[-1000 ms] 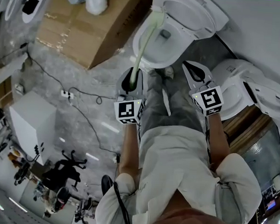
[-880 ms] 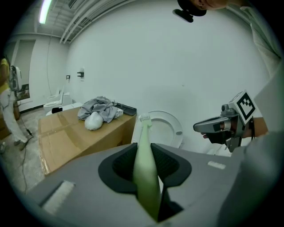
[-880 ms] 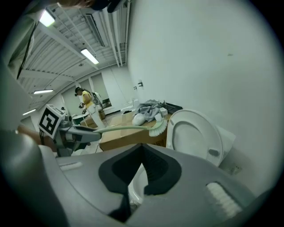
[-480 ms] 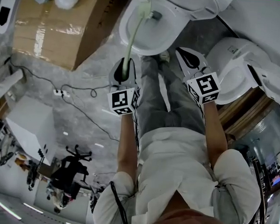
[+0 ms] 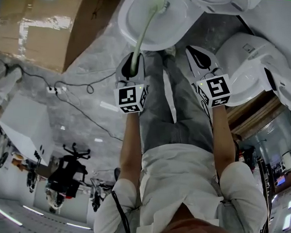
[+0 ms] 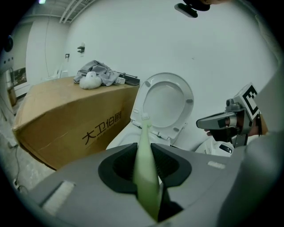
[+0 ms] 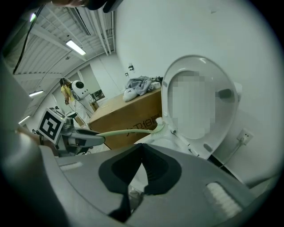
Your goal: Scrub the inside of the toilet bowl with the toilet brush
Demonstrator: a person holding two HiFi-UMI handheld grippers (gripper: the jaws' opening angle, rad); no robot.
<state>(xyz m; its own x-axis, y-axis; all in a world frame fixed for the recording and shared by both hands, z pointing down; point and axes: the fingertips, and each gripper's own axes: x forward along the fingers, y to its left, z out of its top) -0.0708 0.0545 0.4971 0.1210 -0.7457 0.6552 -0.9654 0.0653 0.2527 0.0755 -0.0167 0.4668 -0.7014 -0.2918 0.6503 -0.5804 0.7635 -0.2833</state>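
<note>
Black print "大卫伯爵" on the side of the cardboard box (image 6: 62,122)

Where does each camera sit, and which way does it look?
Head view: on the person's head, steeply down at the white ceramic toilet bowl; torso and arms show.
Left gripper view: on the left gripper, facing the bowl; jaws shut on the pale green toilet brush.
Right gripper view: on the right gripper, facing the bowl; jaws shut, empty.
All show the brush.
</note>
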